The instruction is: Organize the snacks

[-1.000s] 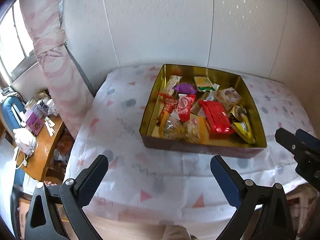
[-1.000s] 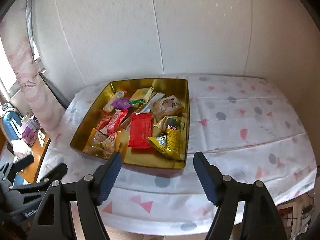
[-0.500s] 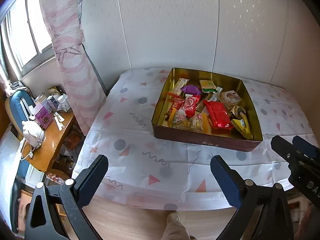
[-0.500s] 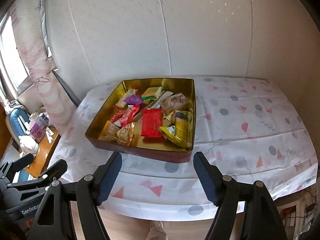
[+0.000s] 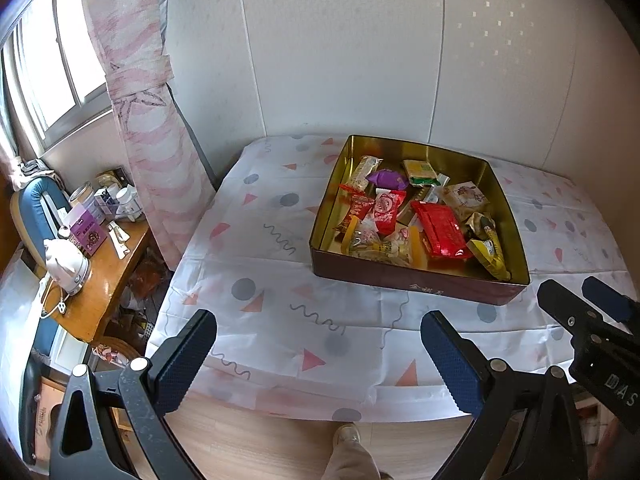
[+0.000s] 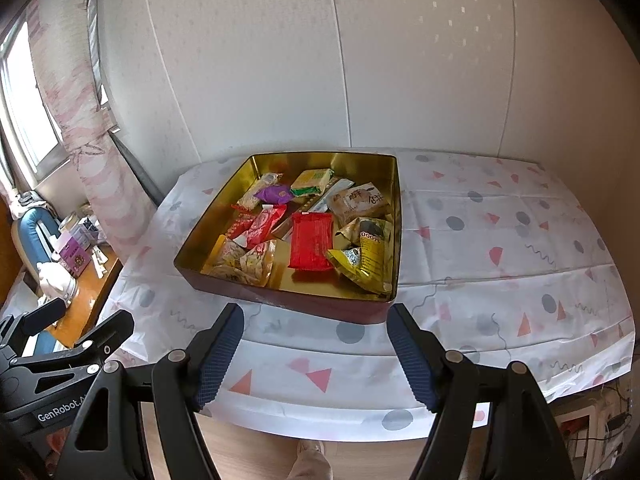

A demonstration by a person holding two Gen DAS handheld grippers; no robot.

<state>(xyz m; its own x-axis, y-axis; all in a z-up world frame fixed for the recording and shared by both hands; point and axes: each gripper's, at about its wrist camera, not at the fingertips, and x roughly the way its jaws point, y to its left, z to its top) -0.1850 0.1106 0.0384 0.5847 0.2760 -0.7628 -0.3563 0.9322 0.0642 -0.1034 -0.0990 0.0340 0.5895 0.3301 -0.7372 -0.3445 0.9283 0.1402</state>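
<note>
Left wrist view: both tongs have been pulled back from the table (image 5: 280, 320). Left tongs (image 5: 318, 356) and right tongs (image 6: 316, 354) are held wide, empty. Snacks (image 6: 312, 240) are all seen inside gold tin (image 6: 280, 300); sorting is judged finished.

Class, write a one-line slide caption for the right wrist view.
Open right gripper poised before a gold tin of assorted snacks.
</note>
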